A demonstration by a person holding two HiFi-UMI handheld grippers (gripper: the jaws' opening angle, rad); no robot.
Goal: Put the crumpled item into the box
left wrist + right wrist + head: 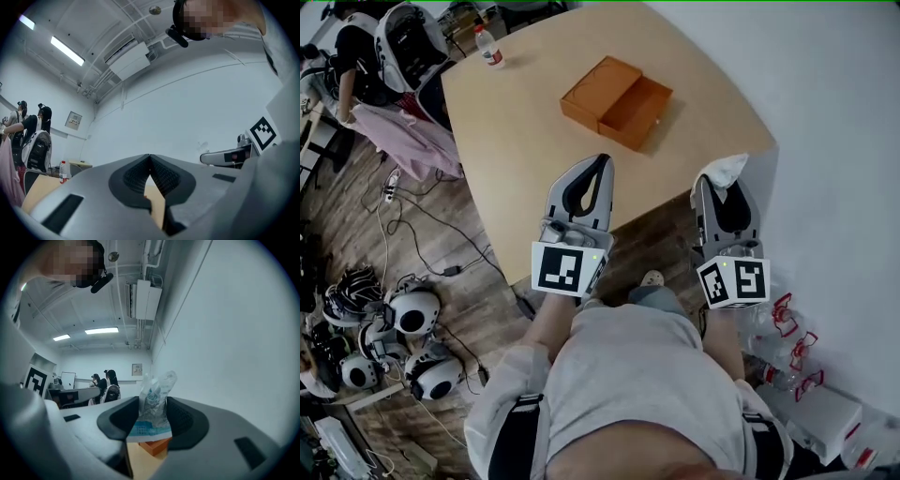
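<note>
The right tool is grasping the crumpled item, a white wad of printed plastic wrap. In the right gripper view, the item stands pinched between the two dark pads, and its top pokes up above the jaw tips. In the head view it sits right of centre, over the near right corner of the surface and beside the white wall.

The left tool is clenched on nothing. In the left gripper view its jaw tips meet, with only a narrow slit lower down. It is at centre frame, over the near edge of the surface.

The orange box lies on the surface in the upper middle of the frame, its drawer pulled open, well apart from both tools. A bottle stands at the surface's far left corner, upper left of the frame.
</note>
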